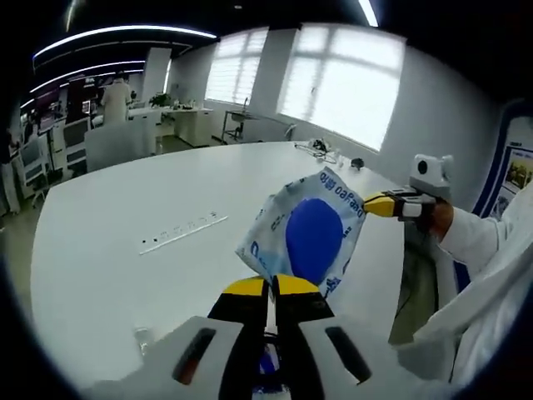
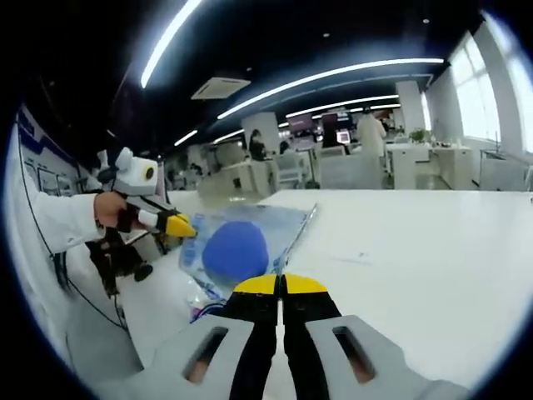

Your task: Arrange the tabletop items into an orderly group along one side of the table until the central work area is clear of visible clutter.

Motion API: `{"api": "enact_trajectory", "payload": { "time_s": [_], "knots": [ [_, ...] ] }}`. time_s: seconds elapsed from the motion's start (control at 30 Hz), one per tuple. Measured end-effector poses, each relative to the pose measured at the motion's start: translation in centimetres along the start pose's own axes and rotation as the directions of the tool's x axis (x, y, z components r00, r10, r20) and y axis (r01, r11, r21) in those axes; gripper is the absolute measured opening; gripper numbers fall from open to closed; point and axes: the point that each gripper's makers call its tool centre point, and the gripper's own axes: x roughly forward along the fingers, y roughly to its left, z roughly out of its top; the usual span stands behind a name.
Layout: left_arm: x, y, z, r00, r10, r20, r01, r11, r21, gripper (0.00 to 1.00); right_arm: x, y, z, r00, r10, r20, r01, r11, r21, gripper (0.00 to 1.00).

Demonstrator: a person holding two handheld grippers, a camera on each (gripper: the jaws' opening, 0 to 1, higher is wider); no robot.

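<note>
While both grippers held the bag between them, the step in hand looked like carrying it toward one edge of the worktop, and doing that well meant moving the two hands together so the thin film neither tore nor slipped. At the left of the left gripper view the white worktop lay bare except for a pale strip with small marks near the middle and a small clear object low down, too faint to name. At lower centre, the left gripper had its yellow tips pressed together on the lower edge of the plastic bag, a clear packet with blue print and a large blue round patch, hanging above the worktop right of centre. Further right, the right gripper pinched the bag's upper corner, held by a person's hand in a white sleeve. A few small items sat far off near the windows. In the right gripper view the left gripper appeared at the left, and the bag stretched toward the right gripper at lower centre, tips closed on it. I would keep the bag taut and lower it flat before letting go.
</note>
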Motion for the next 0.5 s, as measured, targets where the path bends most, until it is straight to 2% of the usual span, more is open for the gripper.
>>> {"api": "enact_trajectory", "payload": {
  "time_s": [0.2, 0.5],
  "knots": [
    [1.2, 1.0, 1.0, 1.0, -0.002, -0.001, 0.002, 1.0, -0.005, 0.0, 0.6, -1.2, 0.4, 1.0, -0.016, 0.001, 0.016, 1.0, -0.003, 0.0],
    [3.3, 2.2, 1.5, 1.0, 0.002, -0.009, -0.002, 1.0, -0.026, 0.0, 1.7, -3.0, 0.4, 0.999, -0.04, -0.006, 0.04, 0.999, 0.01, 0.0]
  ]
}}
